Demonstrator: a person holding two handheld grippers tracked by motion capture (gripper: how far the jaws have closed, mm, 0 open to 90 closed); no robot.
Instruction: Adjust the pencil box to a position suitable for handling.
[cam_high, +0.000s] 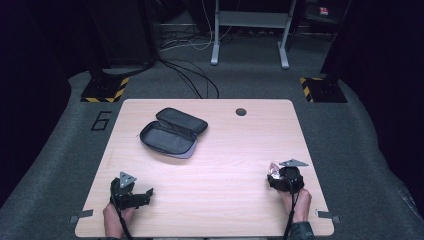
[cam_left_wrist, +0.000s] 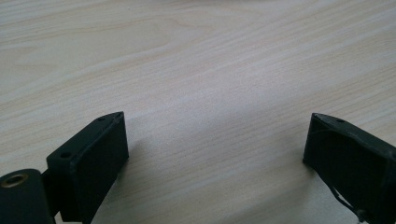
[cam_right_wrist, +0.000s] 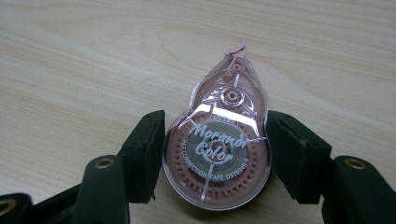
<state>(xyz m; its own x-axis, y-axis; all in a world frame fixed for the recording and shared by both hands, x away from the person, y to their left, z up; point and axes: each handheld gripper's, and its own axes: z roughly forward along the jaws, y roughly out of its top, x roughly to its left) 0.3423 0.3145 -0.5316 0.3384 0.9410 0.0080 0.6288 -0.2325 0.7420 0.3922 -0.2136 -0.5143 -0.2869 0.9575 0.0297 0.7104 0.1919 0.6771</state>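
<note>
A pink, clear-cased correction tape dispenser (cam_right_wrist: 217, 140) lies flat on the wooden table (cam_high: 225, 150), its tip pointing away from the camera. My right gripper (cam_right_wrist: 215, 147) is shut on it, both black pads pressing its sides; the dispenser (cam_high: 274, 171) and the right gripper (cam_high: 280, 176) sit near the table's right front. An open black pencil case (cam_high: 172, 132) lies at the back left of the table. My left gripper (cam_left_wrist: 215, 144) rests low over bare wood with its jaws wide apart and nothing between them; it is at the left front (cam_high: 142, 192).
A round cable hole (cam_high: 241, 111) sits near the table's far edge. Beyond the table are grey carpet, cables (cam_high: 192, 75), a white desk frame (cam_high: 250, 30) and two hazard-striped stand bases (cam_high: 105, 90).
</note>
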